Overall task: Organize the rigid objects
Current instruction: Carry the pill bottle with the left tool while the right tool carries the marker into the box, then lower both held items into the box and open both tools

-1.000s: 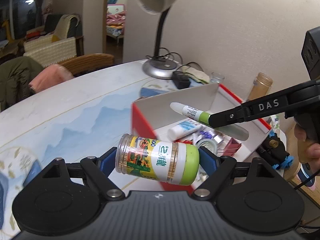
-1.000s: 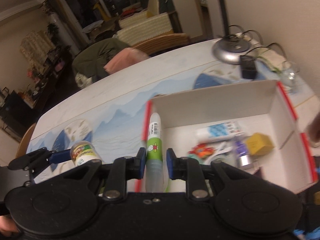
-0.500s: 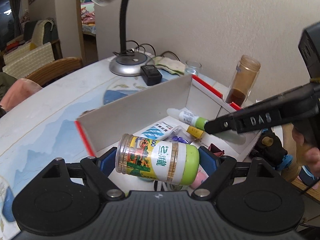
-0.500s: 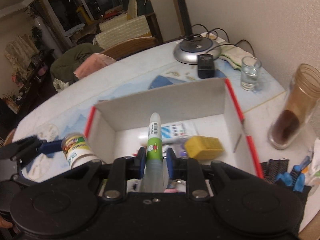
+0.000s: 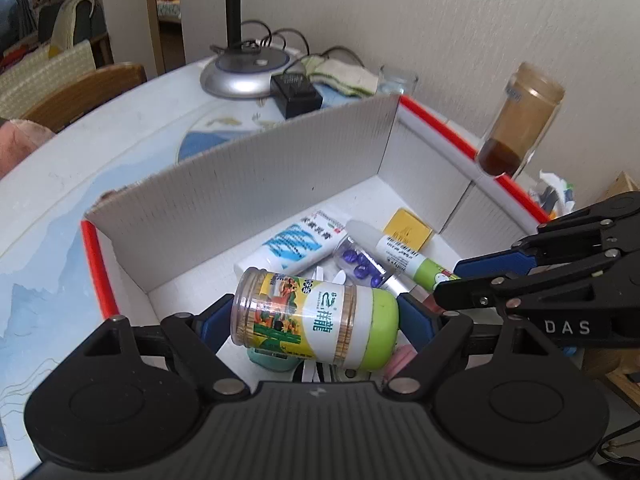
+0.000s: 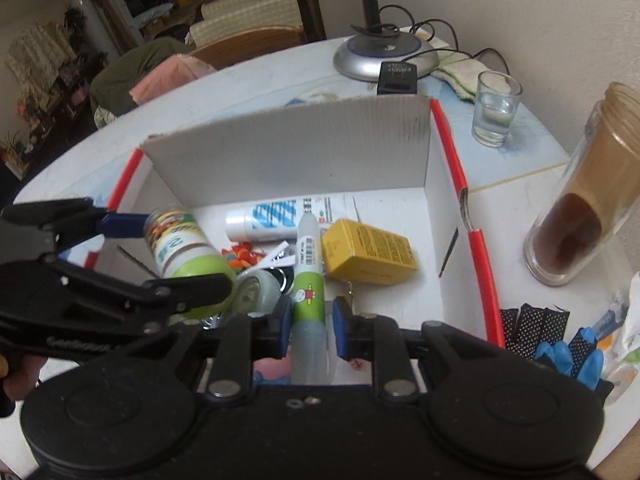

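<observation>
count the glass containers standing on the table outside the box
2: a small drinking glass behind the box's far right corner, and a tall jar with brown powder to the box's right. Others may be hidden.

The box (image 5: 256, 184) is white corrugated card — ribbed and matt, with glossy red edges. The toothpick jar (image 5: 316, 322) is clear, shiny plastic with a glossy printed label and a smooth green cap. The glue pen (image 6: 308, 264) is smooth plastic, frosted at its rear end. Both tongs look like matt black plastic with blue pads (image 6: 282, 326). The lamp base (image 6: 384, 56) is brushed, silvery metal. The tall jar (image 6: 588, 204) and small tumbler (image 6: 496, 108) are clear glass — the counter (image 5: 72, 184) is smooth and printed.
</observation>
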Tool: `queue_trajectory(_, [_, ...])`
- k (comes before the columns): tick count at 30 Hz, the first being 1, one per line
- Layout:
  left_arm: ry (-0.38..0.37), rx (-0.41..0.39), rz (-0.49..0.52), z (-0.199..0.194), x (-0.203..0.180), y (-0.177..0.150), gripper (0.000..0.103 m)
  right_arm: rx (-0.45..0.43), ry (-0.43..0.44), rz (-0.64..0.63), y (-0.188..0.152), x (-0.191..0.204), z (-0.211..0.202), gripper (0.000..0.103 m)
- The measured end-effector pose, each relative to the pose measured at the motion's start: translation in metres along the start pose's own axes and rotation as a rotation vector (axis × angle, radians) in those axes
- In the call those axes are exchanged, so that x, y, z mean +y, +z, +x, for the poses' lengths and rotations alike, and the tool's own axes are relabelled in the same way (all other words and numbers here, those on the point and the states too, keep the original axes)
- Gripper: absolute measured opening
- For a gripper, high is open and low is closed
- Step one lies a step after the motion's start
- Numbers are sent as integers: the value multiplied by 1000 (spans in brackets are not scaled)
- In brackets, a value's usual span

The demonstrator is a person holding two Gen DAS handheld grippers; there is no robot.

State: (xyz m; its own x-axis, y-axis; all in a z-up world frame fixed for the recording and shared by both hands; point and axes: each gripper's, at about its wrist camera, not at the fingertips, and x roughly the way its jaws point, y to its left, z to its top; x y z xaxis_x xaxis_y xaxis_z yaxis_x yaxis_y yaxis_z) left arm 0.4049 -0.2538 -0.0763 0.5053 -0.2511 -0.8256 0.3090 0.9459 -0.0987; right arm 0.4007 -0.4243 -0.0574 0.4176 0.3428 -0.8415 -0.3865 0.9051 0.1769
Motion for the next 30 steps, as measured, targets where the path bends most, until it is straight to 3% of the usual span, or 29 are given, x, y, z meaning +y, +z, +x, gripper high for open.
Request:
queue_trajectory(21, [-41,60,-69,22,11,7,86,54,21,45,7,-16,18,22])
queue_trajectory(30, [-44,66,-56,17,4,1,85,56,34,64,6,-19,15,28])
